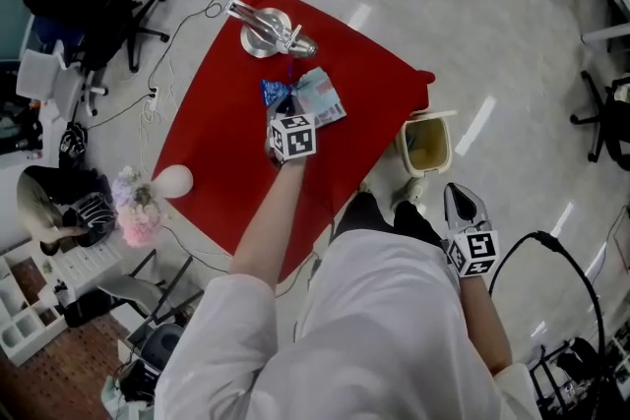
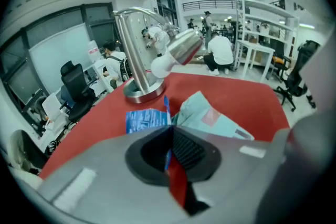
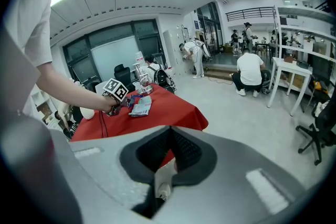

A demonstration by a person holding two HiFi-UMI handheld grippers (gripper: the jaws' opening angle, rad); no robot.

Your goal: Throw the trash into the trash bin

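Observation:
A crumpled blue wrapper (image 1: pixel 274 93) (image 2: pixel 144 119) lies on the red-covered table (image 1: pixel 226 143) beside a pale teal packet (image 1: pixel 323 98) (image 2: pixel 207 115). My left gripper (image 1: pixel 279 115) (image 2: pixel 169 131) reaches over the table, and its jaws are shut on a thin edge of the blue wrapper, which sticks up between them. The small cream trash bin (image 1: pixel 410 155) stands on the floor off the table's right corner, lid open. Near the bin, my right gripper (image 1: pixel 461 197) (image 3: pixel 169 131) hangs above the floor, shut with nothing in it.
A chrome desk lamp (image 1: pixel 266 30) (image 2: pixel 139 60) stands at the table's far end, just beyond the trash. A bunch of pale flowers (image 1: pixel 138 207) and a white round object (image 1: pixel 175 180) sit at the table's left edge. Office chairs, cables and seated people surround the table.

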